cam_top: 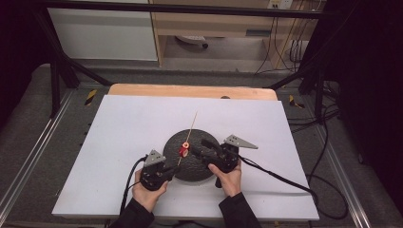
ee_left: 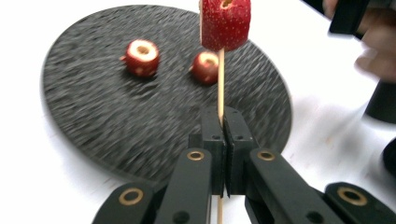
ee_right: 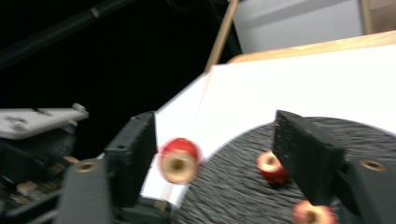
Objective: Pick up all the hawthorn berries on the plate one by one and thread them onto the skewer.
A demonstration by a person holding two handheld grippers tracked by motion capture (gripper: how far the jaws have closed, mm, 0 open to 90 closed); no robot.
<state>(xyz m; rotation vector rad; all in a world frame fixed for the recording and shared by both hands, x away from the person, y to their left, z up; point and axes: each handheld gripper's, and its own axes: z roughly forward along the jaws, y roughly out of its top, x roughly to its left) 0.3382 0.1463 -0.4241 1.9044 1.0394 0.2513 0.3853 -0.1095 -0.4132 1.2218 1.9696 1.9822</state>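
My left gripper (ee_left: 223, 122) is shut on the lower end of a thin wooden skewer (ee_left: 220, 88). The skewer slants up over a round black plate (ee_left: 116, 116). A red strawberry piece (ee_left: 225, 23) with a hollow core is threaded on it. In the high view that piece (cam_top: 184, 151) hangs above the plate (cam_top: 192, 168), with my left gripper (cam_top: 175, 167) at the plate's near-left rim. My right gripper (ee_right: 215, 140) stands open around the skewered piece (ee_right: 178, 160), which sits close by one pad with a wide gap to the other. Two more cored pieces (ee_left: 142, 57) (ee_left: 205, 66) lie on the plate.
The plate rests on a white board (cam_top: 128, 128) over a wooden table edge (cam_top: 190, 90). Cables (cam_top: 285, 180) trail from both grippers across the board. A black frame (cam_top: 62, 71) and dark curtains surround the table.
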